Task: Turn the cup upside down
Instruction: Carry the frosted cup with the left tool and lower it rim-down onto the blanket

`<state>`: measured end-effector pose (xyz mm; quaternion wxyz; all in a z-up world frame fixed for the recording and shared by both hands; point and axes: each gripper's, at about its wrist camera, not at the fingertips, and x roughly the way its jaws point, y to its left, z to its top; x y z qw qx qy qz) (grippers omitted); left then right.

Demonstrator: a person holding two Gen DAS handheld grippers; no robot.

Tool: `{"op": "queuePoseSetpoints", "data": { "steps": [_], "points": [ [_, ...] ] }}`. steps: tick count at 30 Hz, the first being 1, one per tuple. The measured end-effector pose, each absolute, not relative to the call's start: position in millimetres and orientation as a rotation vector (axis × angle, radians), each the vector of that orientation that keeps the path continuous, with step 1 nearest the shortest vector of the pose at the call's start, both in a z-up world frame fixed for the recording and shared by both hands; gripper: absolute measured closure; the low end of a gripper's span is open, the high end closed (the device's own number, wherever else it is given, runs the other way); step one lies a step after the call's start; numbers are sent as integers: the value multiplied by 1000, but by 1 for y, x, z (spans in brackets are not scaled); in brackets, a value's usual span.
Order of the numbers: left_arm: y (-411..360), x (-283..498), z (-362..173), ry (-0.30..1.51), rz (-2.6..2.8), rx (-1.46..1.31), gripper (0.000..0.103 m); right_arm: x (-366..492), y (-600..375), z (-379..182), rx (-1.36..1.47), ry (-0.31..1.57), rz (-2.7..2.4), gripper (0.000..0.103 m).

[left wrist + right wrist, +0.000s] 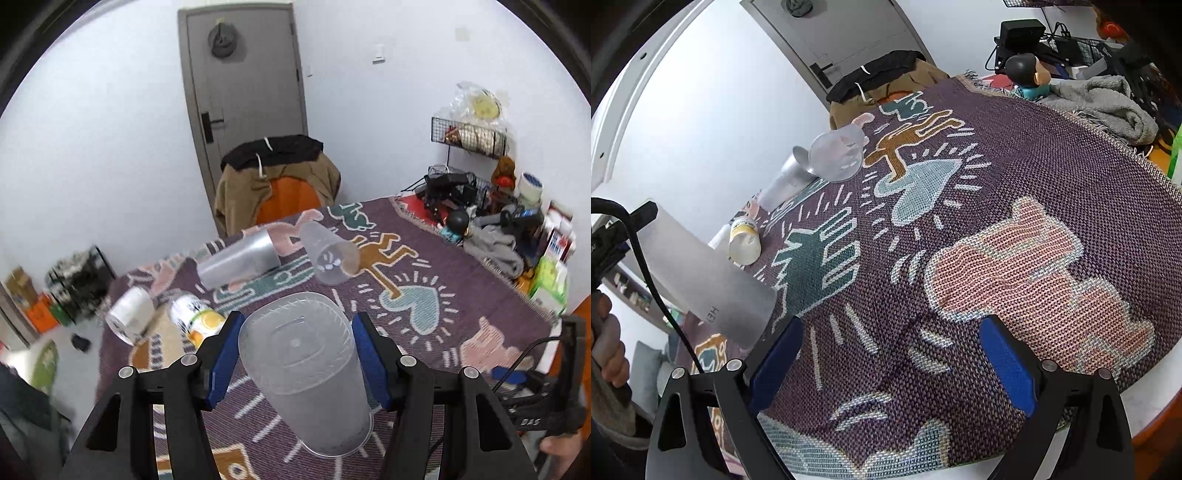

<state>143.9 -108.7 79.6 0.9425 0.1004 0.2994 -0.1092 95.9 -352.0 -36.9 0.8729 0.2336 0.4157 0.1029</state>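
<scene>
The surface (1052, 177) fills most of both views, covered by a purple woven blanket (424, 295) with cartoon figures, a pale blue heart and pink shapes. At its far edge stands a chair (284, 192) draped with a brown jacket and a black garment, in front of a grey door (243, 92). On the far right of the surface lie a crumpled grey towel (1108, 107), a round-headed figurine (1028, 74) and wire baskets of clutter.

My left hand-held gripper (297, 354) is clenched on the frosted plastic cup (306, 369), its blue pads pressing either side of the cup. The cup is tilted, its base turned toward the far side and its open rim angled down toward the blanket near me. In the right wrist view the same cup (701, 280) shows at the left, held above the blanket and slanting down to the right.

My right hand-held gripper (890, 354) is released, its fingers spread wide with only the blanket between them, hovering low over the pink shape, well apart from the cup.

Farther off, a silver-banded tumbler (240, 258) lies on its side, and just beside it to the right a second clear cup (328, 253) also lies tipped over. On the left side of the surface lie a yellow-labelled can (195, 317) and a white roll (129, 314), near each other.
</scene>
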Motion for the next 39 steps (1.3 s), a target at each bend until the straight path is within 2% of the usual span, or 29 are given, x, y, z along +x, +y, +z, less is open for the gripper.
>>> {"op": "queuePoseSetpoints", "data": {
  "steps": [8, 19, 21, 23, 26, 28, 39],
  "points": [
    [-136, 135, 77, 535, -195, 342, 42, 94, -349, -35, 470, 861, 221, 6],
    [-150, 144, 57, 522, -191, 393, 40, 95, -351, -36, 476, 867, 222, 6],
    [-148, 144, 57, 527, -196, 377, 35, 95, -351, -37, 476, 867, 223, 6],
    [-145, 142, 60, 521, -224, 346, 15, 95, -350, -36, 472, 866, 223, 6],
    [-144, 134, 67, 471, -220, 351, 3, 95, -349, -36, 469, 865, 225, 6],
    [-144, 129, 71, 445, -220, 355, 0, 95, -349, -35, 466, 865, 225, 6],
    [-125, 104, 86, 372, -197, 306, 0, 90, -344, -26, 452, 843, 235, 6]
  ]
}}
